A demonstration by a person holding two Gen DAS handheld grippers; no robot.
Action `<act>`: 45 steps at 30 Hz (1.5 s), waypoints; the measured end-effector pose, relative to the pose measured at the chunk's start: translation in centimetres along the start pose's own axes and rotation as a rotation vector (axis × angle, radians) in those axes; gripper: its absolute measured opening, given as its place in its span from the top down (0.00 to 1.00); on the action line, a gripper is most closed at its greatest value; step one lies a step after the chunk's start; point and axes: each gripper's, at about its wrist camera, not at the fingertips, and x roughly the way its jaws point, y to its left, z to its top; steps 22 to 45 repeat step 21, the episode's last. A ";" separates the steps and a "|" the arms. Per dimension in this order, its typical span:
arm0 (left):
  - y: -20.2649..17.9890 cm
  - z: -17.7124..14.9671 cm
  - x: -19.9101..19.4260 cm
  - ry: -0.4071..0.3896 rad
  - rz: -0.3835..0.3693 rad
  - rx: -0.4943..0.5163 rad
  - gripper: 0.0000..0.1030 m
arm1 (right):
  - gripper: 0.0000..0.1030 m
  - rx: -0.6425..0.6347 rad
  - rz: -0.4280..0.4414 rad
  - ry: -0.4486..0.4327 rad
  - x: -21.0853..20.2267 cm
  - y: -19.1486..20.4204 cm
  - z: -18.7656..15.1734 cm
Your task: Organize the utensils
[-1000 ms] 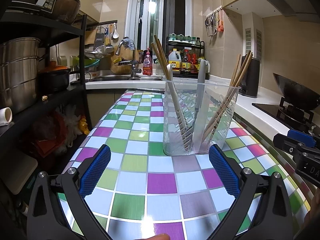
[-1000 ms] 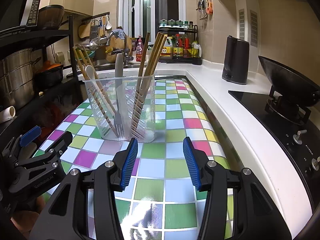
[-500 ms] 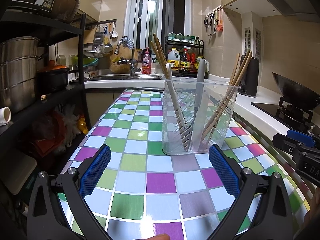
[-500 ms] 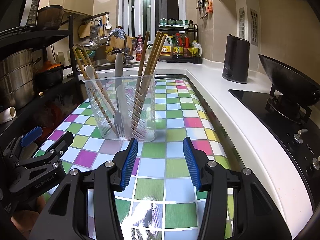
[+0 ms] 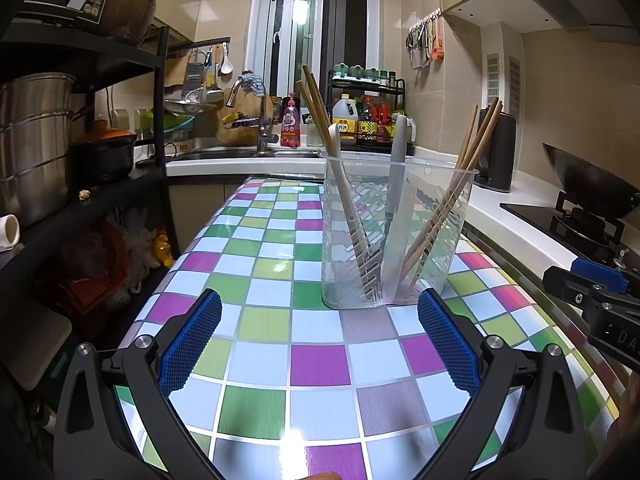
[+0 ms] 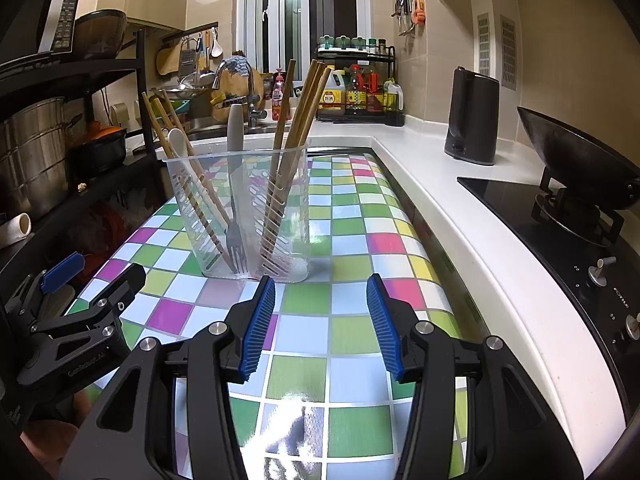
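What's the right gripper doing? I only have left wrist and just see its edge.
Observer: The right gripper is open, with nothing between its pads.
Operator: Aimed where?
Observer: Over the checkered table, just past the right end of the clear utensil holder. It is short of the holder and not touching it.
Operator: Is the grey-handled thing in there a fork?
Observer: Yes, it's a fork. The right wrist view shows its tines pointing down at the holder's bottom.
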 end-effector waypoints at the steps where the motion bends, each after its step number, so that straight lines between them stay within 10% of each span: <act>1: 0.0 0.0 0.0 0.000 -0.001 0.000 0.07 | 0.53 0.001 0.000 0.000 0.0 0.0 0.0; 45: -0.2 -0.1 -0.1 -0.018 -0.005 0.010 0.07 | 0.53 0.001 0.000 0.001 0.1 -0.1 0.0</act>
